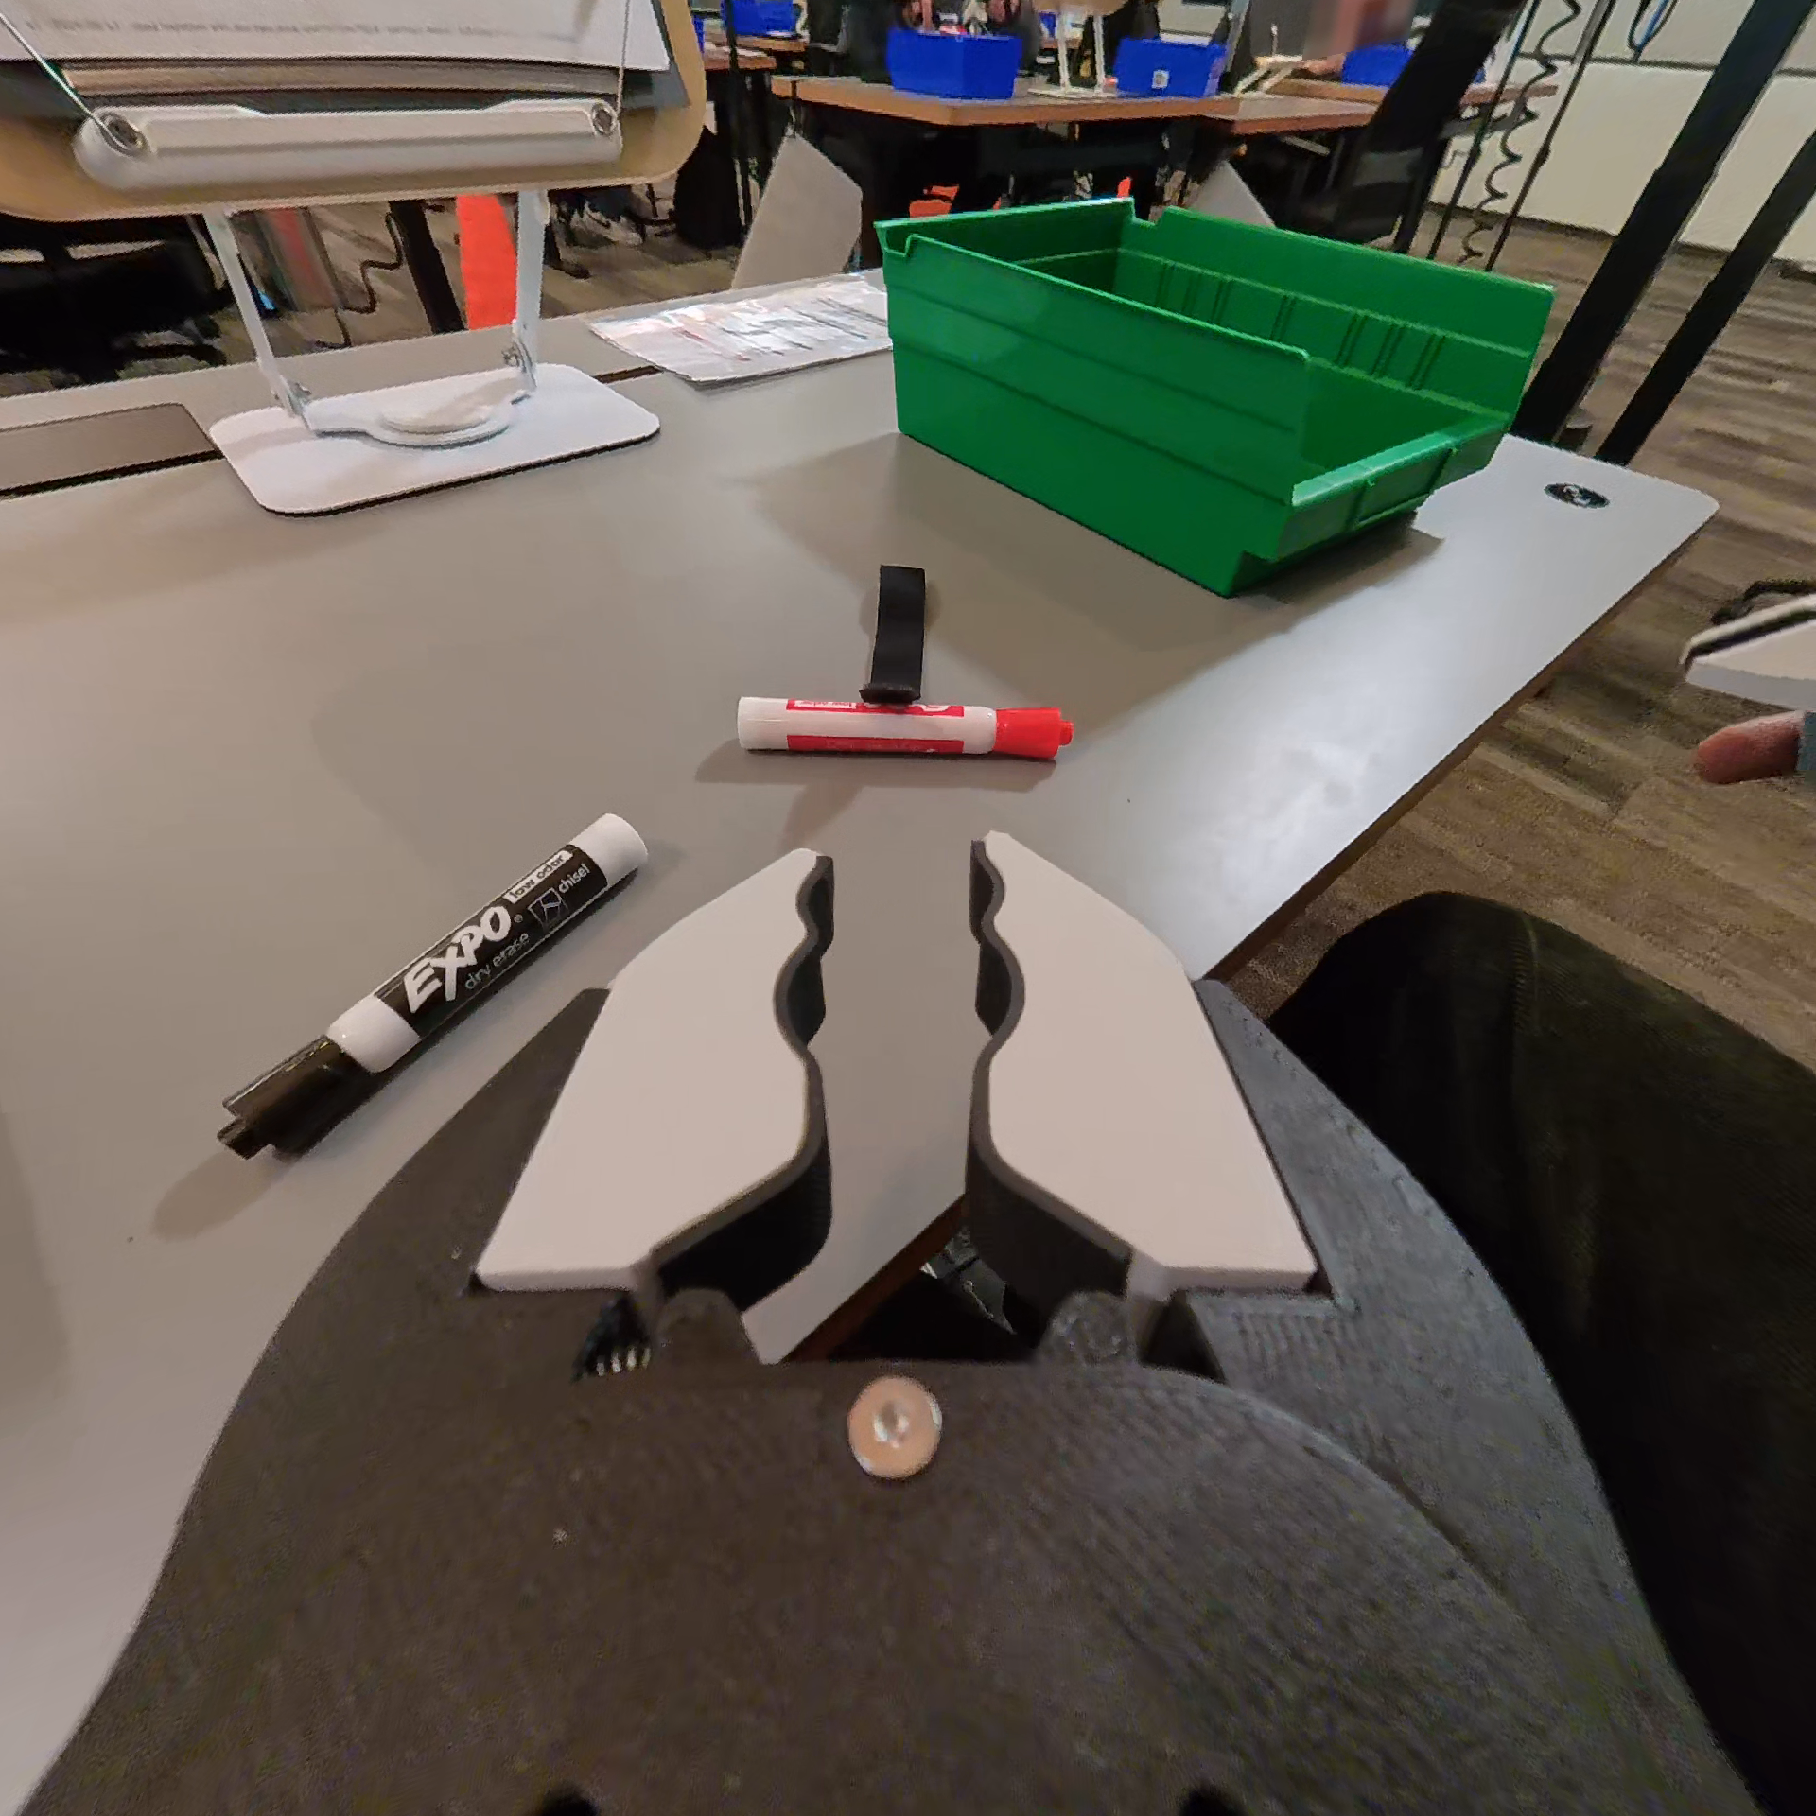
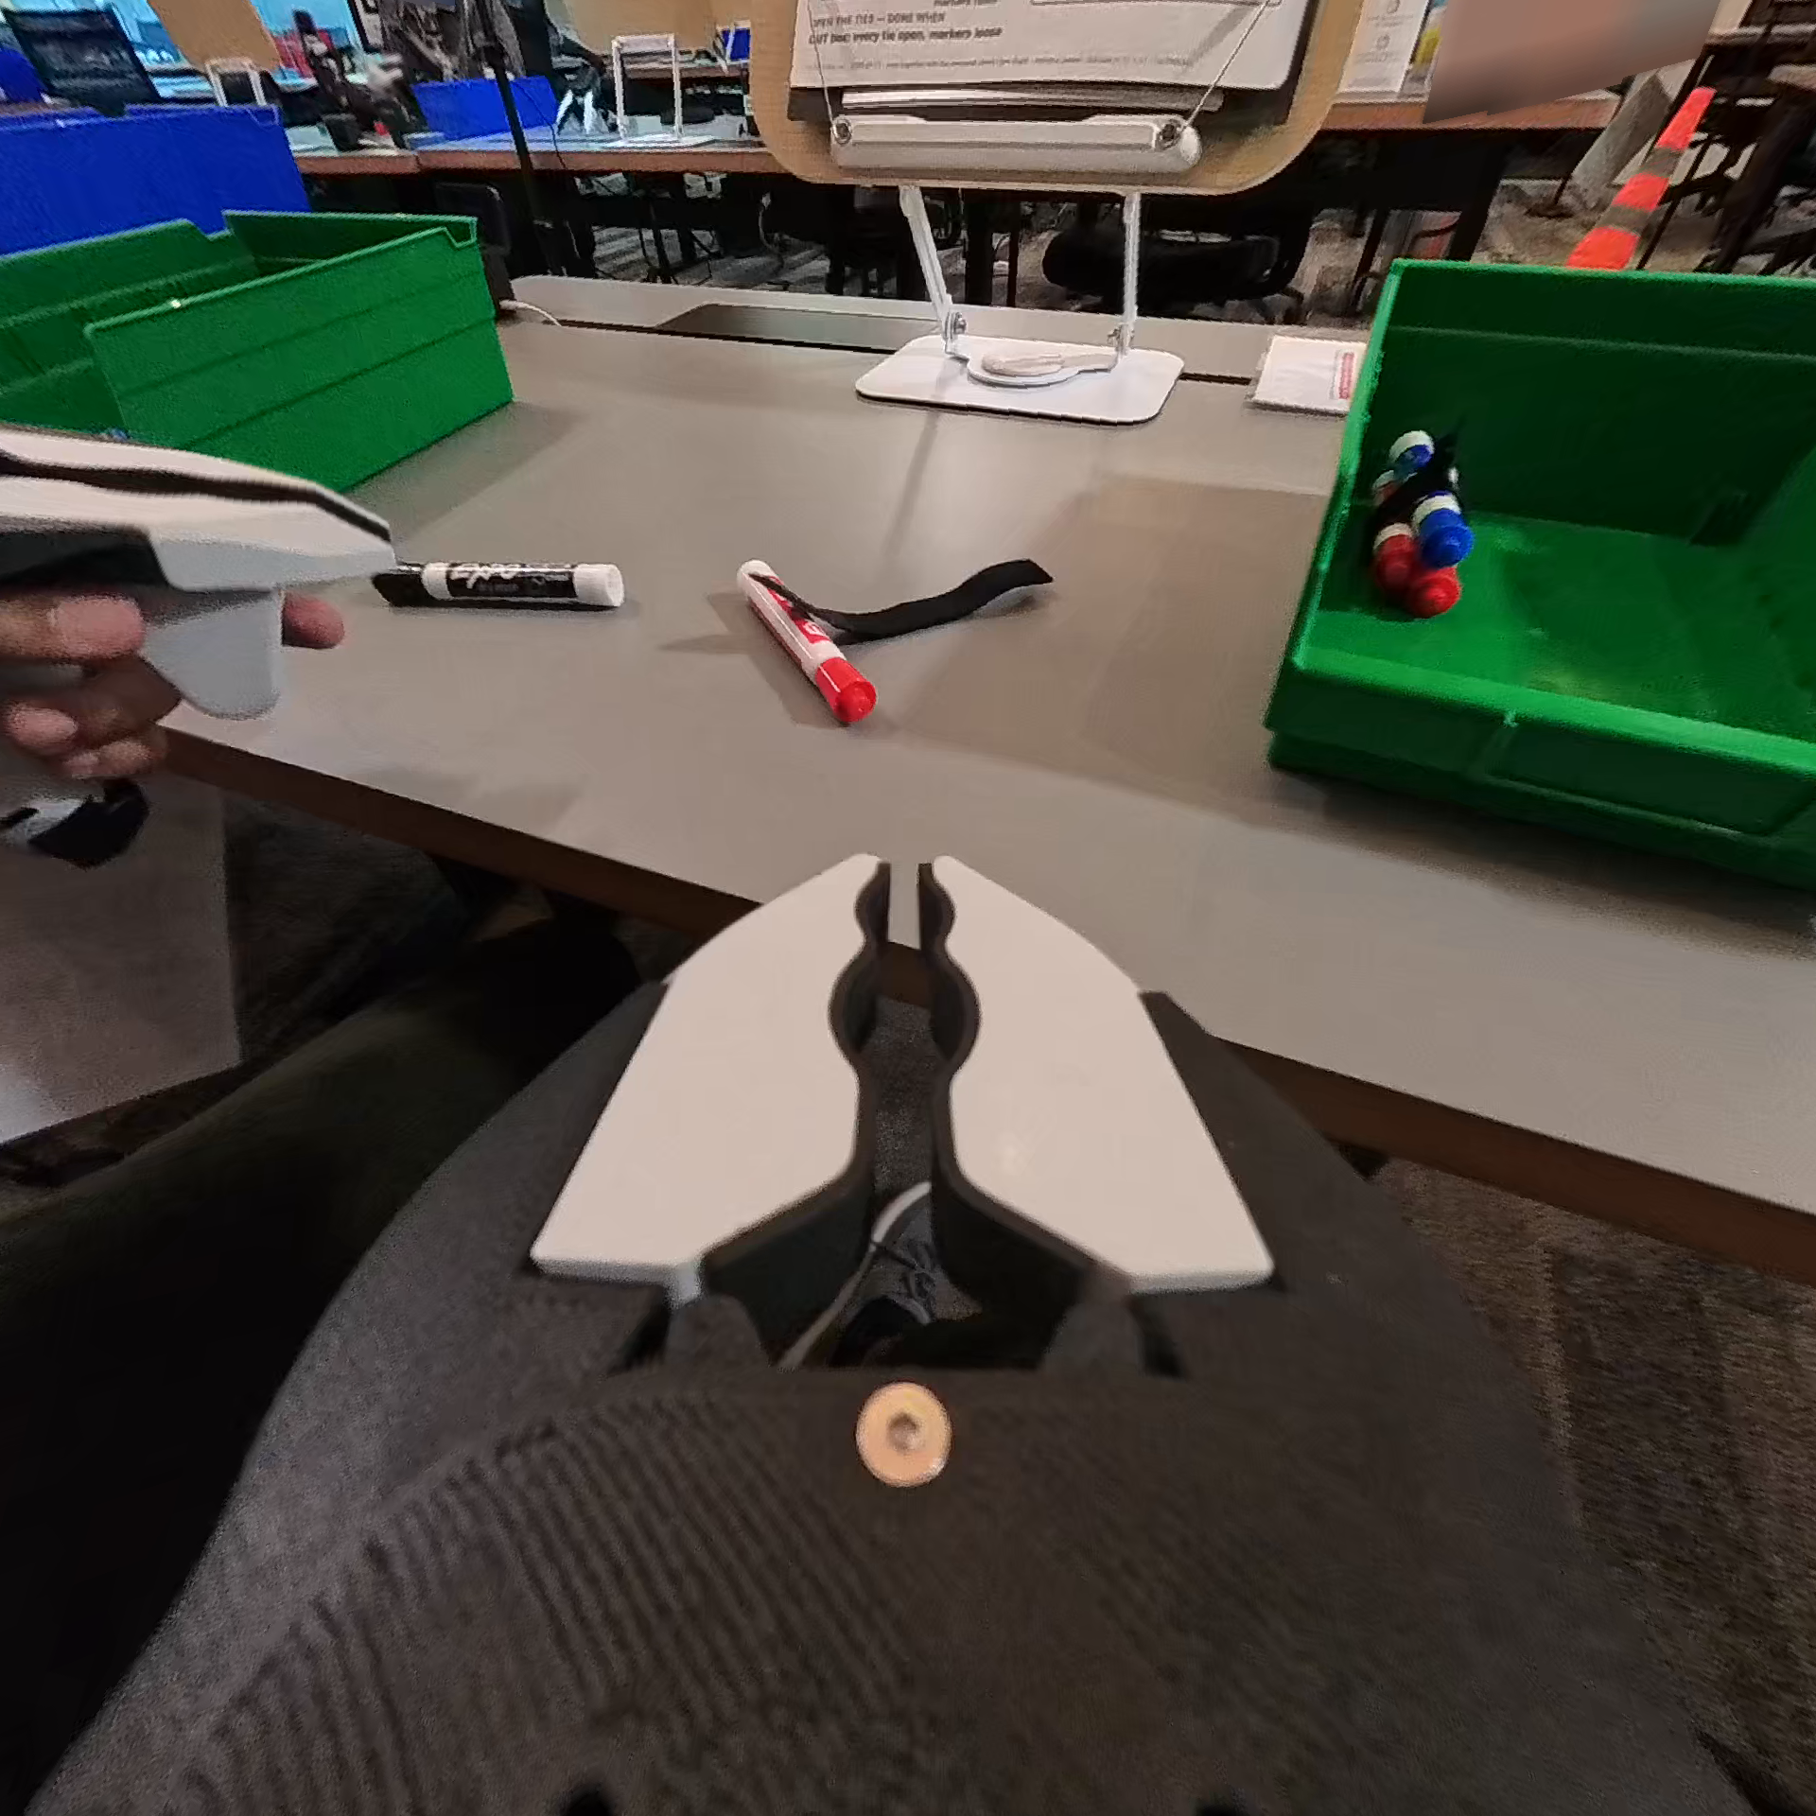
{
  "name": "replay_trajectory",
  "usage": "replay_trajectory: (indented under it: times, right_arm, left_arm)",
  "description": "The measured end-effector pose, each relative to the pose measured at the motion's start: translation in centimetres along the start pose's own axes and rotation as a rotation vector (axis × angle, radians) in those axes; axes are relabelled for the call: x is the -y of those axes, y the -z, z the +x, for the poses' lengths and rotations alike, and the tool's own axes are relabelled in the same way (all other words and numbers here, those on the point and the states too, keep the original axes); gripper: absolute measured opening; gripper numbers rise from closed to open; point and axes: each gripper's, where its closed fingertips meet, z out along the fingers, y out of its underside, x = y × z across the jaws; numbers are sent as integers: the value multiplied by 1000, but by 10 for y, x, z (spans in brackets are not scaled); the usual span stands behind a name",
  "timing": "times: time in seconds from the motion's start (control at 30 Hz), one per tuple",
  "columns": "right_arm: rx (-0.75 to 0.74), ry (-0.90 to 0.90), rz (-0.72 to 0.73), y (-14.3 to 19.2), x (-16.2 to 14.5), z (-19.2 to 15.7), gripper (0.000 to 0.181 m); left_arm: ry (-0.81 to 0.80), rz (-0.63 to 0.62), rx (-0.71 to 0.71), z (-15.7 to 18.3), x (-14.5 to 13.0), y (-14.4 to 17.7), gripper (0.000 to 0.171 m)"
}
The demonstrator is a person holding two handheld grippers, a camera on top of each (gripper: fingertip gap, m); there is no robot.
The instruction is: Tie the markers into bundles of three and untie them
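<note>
Left gripper point(image 1: 902, 865): jaws parted, empty; red marker point(image 1: 899, 727) with black strap point(image 1: 899, 629) just ahead, black marker point(image 1: 432, 983) left. Right gripper point(image 2: 904, 870): jaws nearly closed, empty, at table point(image 2: 1277, 934) edge.

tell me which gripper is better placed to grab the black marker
Left. The left gripper hangs open over the table, the black marker just beside it. The right gripper sits nearly shut off the table edge.

Both wrist cameras look from the grey table's point(image 1: 491, 639) near edge toward its far side, sharing the red marker point(image 1: 899, 727) and black marker point(image 2: 501, 584).
</note>
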Motion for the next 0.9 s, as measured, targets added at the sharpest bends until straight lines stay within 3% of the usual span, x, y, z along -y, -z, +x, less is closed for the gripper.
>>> replay_trajectory:
  times: [0.07, 0.17, 0.3, 0.4, 0.63, 0.7, 0.77, 0.9]
  right_arm:
    - [-1, -68, 8, -8, 2, -8, 7]
    - [126, -162, -20, -25, 2, -53, 13]
    - [188, 26, -89, -33, -12, -89, 16]
    - [192, 76, -84, -34, -8, -86, 16]
    - [171, -190, -31, -34, 7, -39, 16]
    - [168, -277, -20, -28, 6, -27, 17]
    - [146, -315, -28, -19, -1, -14, 18]
    - [7, -371, 9, 16, -3, 34, 22]
  left_arm:
    - [-14, -5, 3, 0, -2, 3, 31]
    - [-23, -12, 20, -2, -5, 6, 38]
    - [-31, -46, 29, -5, -15, 12, 42]
    - [-48, -60, 53, -10, -22, 22, 42]
    - [-81, -90, 4, 11, -26, 30, 48]
    - [-81, -102, -50, 41, -20, 21, 51]
    - [-56, -104, -177, 93, -11, 7, 53]
    - [-196, -151, -392, 189, -3, -26, 63]
